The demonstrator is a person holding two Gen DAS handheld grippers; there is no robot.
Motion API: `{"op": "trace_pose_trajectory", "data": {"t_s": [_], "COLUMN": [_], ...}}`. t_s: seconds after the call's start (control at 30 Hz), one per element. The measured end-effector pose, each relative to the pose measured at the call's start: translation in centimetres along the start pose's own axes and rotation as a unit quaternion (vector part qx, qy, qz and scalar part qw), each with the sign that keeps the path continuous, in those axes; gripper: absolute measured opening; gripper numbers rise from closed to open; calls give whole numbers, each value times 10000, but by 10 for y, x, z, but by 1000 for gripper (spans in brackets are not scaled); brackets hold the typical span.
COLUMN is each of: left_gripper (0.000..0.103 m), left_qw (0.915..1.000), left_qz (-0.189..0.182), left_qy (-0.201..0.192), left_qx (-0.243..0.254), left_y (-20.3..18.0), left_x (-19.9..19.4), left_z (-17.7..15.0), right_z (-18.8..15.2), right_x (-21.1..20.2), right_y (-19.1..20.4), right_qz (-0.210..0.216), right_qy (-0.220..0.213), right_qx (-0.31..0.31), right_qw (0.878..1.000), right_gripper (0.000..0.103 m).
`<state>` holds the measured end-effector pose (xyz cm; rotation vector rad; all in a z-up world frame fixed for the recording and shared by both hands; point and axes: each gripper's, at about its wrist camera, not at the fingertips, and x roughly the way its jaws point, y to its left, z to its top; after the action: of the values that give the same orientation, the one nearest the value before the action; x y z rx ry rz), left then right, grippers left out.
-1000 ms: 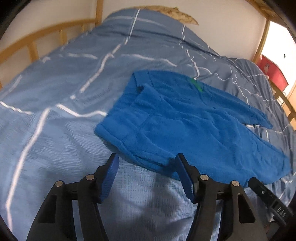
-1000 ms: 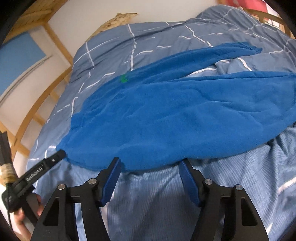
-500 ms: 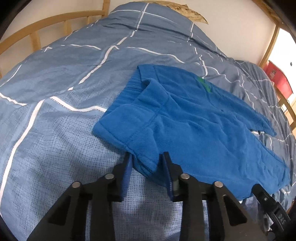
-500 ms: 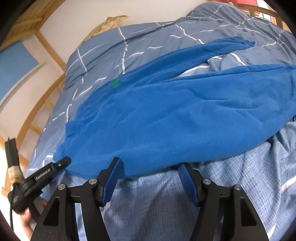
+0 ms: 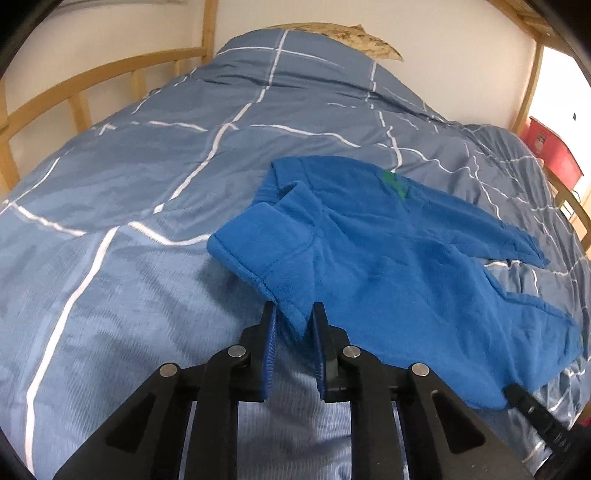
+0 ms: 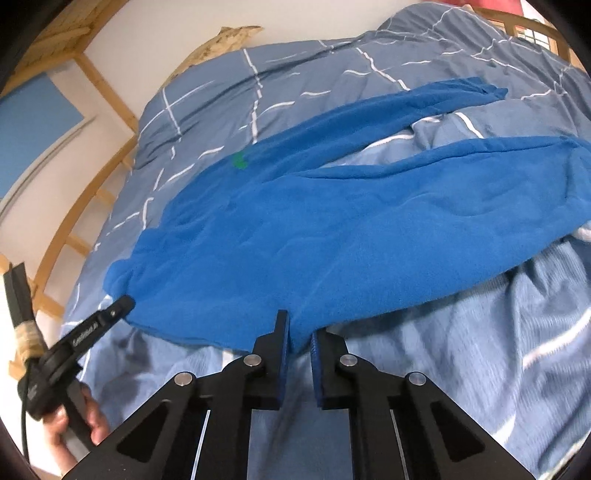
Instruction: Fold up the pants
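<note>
Bright blue fleece pants (image 5: 388,258) with a small green tag lie spread on the bed, legs running to the right. My left gripper (image 5: 293,323) is shut on the near corner of the waistband, which is lifted a little. In the right wrist view the pants (image 6: 332,236) fill the middle, and my right gripper (image 6: 299,341) is shut on the near edge of the closer leg. The left gripper's tip (image 6: 110,314) shows at the left there, at the waistband.
The pants lie on a blue-grey duvet (image 5: 129,184) with white lines. A wooden bed rail (image 5: 74,96) curves along the left and far side. A red box (image 5: 554,151) stands beyond the bed at the right. A pale pillow (image 5: 351,35) lies at the headboard.
Both grippers went from open to shut. The left closed on the waistband corner and raised it. The right moved forward and closed on the near leg's edge.
</note>
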<state>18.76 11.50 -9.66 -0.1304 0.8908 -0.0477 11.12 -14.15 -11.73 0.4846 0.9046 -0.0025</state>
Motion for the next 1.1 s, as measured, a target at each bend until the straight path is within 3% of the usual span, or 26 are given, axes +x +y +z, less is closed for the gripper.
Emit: {"op": "trace_pose_trajectory", "data": {"t_s": [0.2, 0.27, 0.3, 0.33, 0.4, 0.47, 0.53, 0.83, 1.1], "left_gripper": [20, 25, 27, 37, 53, 56, 56, 67, 70], "left_qw": [9996, 9993, 9991, 9990, 9980, 9970, 9957, 9875, 9770], "left_qz": [159, 240, 297, 361, 577, 661, 694, 106, -626], "left_qy": [245, 282, 263, 227, 15, -177, -297, -866, -1121], "left_qx": [61, 112, 134, 148, 240, 357, 530, 1313, 1704], "left_y": [1, 0, 1, 0, -2, -5, -12, -80, -162], "left_x": [11, 14, 12, 10, -4, -19, -36, -106, -116], "left_z": [-8, -9, -10, -10, -13, -15, -18, -41, -59], "right_z": [-7, -8, -8, -9, -10, -11, -12, 4, 26], "right_x": [8, 10, 10, 9, 2, -7, -21, -84, -123], "right_y": [-4, -3, -3, -2, -2, -2, 0, -9, -77], "right_qz": [-98, -168, -191, -238, -320, -365, -313, -175, -568], "right_qy": [150, 196, 195, 220, 233, 160, 16, -727, -1334], "right_qx": [-70, -149, -149, -180, -148, -171, -366, -822, -620], "right_qw": [9998, 9996, 9995, 9993, 9991, 9991, 9988, 9938, 9875], "right_gripper": [12, 13, 17, 19, 36, 46, 46, 49, 52]}}
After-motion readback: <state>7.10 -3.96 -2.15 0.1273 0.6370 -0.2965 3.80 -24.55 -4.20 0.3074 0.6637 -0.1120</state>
